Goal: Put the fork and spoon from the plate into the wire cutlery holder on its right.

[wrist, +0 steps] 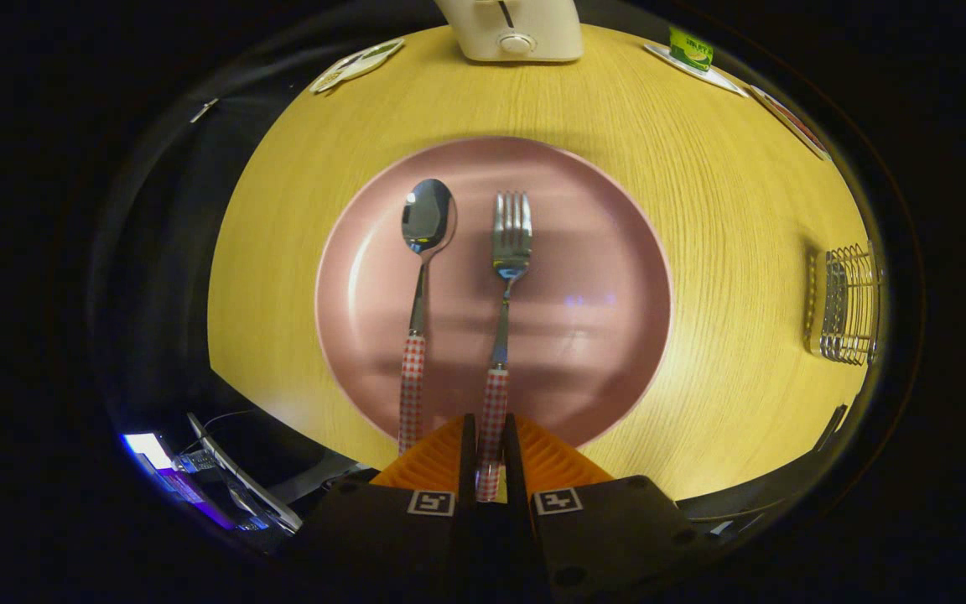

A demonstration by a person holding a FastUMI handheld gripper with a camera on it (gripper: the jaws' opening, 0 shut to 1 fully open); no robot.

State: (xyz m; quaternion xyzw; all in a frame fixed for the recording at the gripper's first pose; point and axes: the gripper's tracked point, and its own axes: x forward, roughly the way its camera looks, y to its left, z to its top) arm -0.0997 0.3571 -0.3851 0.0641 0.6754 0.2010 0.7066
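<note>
A pink plate (600, 277) lies on the yellow wooden table (726, 193) just ahead of my fingers. On it lie a spoon (421, 277) and, to its right, a fork (506, 277), both with red-and-white checked handles pointing back at me. The fork's handle end runs between my two fingers, and my gripper (490, 432) is shut on it over the plate's near rim. The spoon's handle passes just left of my fingers, untouched. The wire cutlery holder (848, 304) stands on the table well to the right of the plate.
A cream toaster (516, 29) stands at the table's far edge beyond the plate. A green cup on a coaster (691, 50) sits at the far right, a flat card (355, 65) at the far left. Below the near-left table edge are lit devices (198, 478).
</note>
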